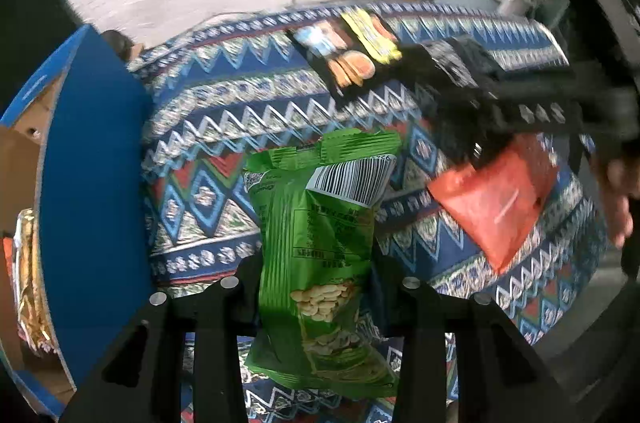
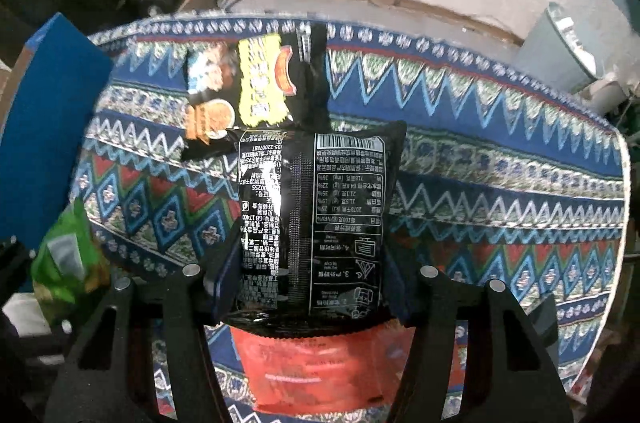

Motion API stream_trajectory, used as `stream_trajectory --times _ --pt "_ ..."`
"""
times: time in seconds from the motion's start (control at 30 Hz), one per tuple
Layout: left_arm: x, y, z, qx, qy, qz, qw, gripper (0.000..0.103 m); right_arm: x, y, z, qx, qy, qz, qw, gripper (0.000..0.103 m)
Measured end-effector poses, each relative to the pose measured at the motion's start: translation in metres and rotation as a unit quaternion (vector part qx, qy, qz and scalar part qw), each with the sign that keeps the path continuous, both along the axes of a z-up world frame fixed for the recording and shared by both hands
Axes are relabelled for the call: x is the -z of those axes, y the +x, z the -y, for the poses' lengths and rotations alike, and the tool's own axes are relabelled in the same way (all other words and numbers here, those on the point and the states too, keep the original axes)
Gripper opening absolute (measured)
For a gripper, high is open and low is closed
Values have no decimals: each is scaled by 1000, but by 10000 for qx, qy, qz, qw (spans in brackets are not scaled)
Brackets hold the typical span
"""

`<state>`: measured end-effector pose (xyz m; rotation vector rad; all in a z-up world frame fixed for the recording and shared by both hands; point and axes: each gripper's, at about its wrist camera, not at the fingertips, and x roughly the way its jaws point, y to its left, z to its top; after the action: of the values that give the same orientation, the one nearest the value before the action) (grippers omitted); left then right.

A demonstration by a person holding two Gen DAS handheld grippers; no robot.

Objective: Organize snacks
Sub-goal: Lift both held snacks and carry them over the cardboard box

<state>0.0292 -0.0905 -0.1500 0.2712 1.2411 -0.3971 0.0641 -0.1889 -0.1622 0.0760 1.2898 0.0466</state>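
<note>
1. Your left hand-held gripper is pinching the green bag across its middle, barcode end pointing away. It hangs between the fingers, so the load sits evenly. That is my read.
2. Your right hand-held gripper is pinching the black pack the same way, label side facing the camera. The red pouch lies on the cloth right under it. I can't tell if the two touch.
3. Both packs look lifted off the table, judging by how they hang. Likely both are headed for the box.
4. The blue box stands at the left of the table, just beside the green bag. Its open top faces left in the left view, and some gold packaging shows inside.
5. One more black snack bag is lying flat near the far edge of the table, well apart from the box.
6. Room: the middle of the cloth is open. The box wall is the tight spot for your left hand; clear its rim before you swing in.
7. In the left view your right gripper hangs over the red pouch, close on that side. Watch for the two hands crowding each other at the box.
</note>
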Motion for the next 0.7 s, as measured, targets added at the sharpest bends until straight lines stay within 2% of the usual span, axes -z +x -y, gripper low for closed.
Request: stream_trajectory --times 0.17,0.47,0.7 --pt "-29 6 -13 -251 -16 474 9986 39 -27 -15 -7 -87 -55 265 9996 60" --pt "-72 17 -38 -576 -207 949 9936 39 -72 -37 -15 -262 -25 623 9977 60" --pt "-98 19 -69 -849 -301 1248 9881 39 -95 -35 -45 -498 16 864 9950 60"
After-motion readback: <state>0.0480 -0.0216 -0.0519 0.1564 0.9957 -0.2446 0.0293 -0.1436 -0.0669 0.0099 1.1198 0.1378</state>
